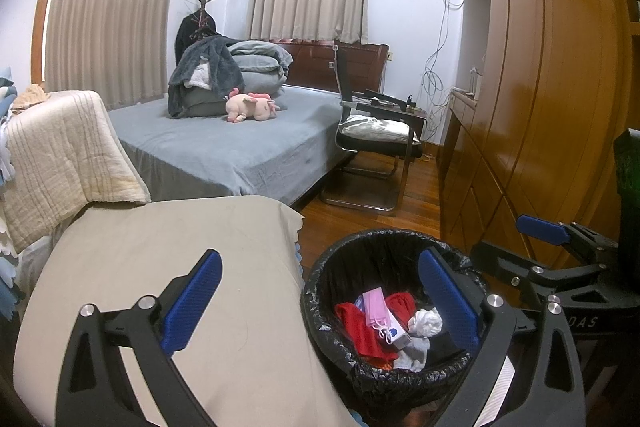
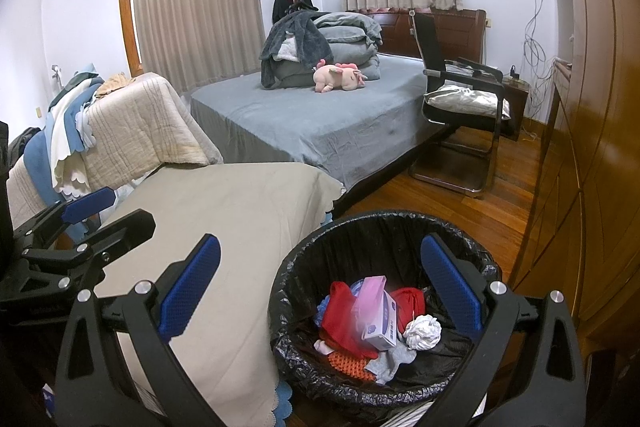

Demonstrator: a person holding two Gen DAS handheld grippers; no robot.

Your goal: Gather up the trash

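While both my jaws hang wide open and empty, the bin [image 2: 384, 227] sits beside the bench [image 2: 240, 219], its trash [image 2: 380, 323] within easy reach.

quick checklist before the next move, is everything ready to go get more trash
1. Left hand-held gripper open and empty: ok.
2. Right hand-held gripper open and empty: ok.
3. Bin upright, black liner over the rim: ok.
4. Room left in the bin above the white box and paper ball: ok.
5. Beige cover beside the bin free of trash: ok.
6. More trash elsewhere in the room: cannot tell.
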